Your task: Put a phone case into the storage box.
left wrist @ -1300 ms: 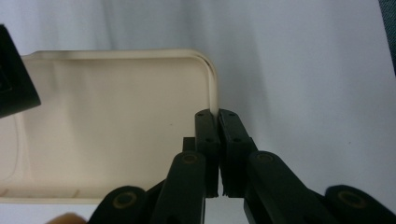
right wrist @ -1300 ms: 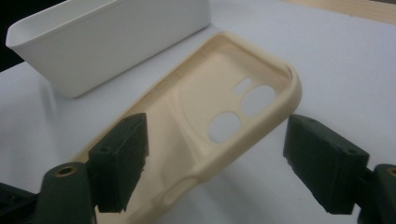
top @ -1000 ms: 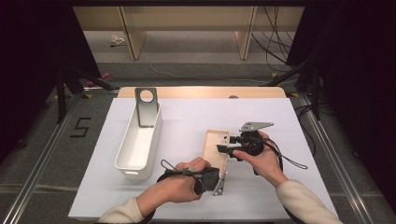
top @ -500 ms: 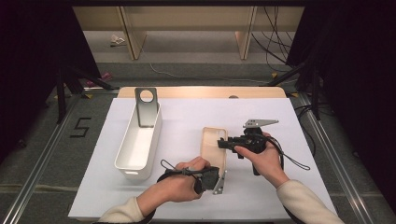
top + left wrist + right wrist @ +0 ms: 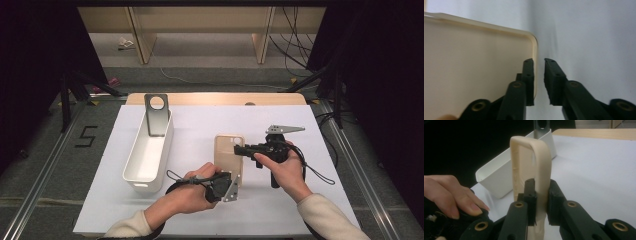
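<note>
The right gripper (image 5: 540,200) is pinching the long edge of the cream phone case (image 5: 531,172), its jaws having just been closing on it. The left gripper (image 5: 539,80) is being eased apart: its jaws have just been opening, with the case's rim (image 5: 535,62) between them and seemingly no longer pressed. In the high view the case (image 5: 229,155) is being held over the white table (image 5: 200,130), right of the white bin (image 5: 147,155). The handover seems nearly done; where the case is to go cannot be told.
</note>
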### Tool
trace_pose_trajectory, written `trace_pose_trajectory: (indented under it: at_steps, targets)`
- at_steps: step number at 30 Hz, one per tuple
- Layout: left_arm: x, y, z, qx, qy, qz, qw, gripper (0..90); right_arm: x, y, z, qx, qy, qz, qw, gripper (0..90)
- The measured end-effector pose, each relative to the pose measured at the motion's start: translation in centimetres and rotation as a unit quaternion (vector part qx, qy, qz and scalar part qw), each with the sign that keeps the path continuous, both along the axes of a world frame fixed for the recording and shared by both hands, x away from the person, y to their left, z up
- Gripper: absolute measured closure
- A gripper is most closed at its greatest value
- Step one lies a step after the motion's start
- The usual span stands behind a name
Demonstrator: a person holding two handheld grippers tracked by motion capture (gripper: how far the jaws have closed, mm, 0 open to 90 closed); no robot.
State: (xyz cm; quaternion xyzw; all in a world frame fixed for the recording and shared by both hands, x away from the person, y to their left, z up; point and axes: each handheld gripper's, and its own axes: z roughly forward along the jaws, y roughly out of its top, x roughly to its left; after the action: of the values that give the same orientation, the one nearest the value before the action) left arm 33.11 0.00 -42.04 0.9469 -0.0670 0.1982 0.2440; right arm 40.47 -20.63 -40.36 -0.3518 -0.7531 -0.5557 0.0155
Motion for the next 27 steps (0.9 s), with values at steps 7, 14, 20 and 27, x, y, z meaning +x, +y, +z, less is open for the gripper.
trace_pose_trajectory:
  at_steps: [7, 14, 20, 27]
  targets:
    - [0.5, 1.0, 0.7, -0.081, 0.01, 0.05, 0.9954, 45.5, 0.1, -1.1, 0.4, 0.001, -0.012, -0.019, 0.9997, 81.1]
    - [1.2, 2.8, 0.8, -0.196, 0.06, 0.135, 0.9694, 23.7, -0.1, -2.4, 0.5, -0.007, -0.03, -0.033, 0.999, 81.0]
    - [1.8, 4.3, 0.3, -0.242, 0.093, 0.186, 0.9478, 14.6, -0.2, -3.5, 0.8, -0.008, -0.045, -0.04, 0.9982, 80.9]
    - [2.6, 5.5, 0.2, -0.292, 0.121, 0.228, 0.9209, 10.7, -0.4, -3.9, 0.8, -0.007, -0.055, -0.036, 0.9978, 80.8]
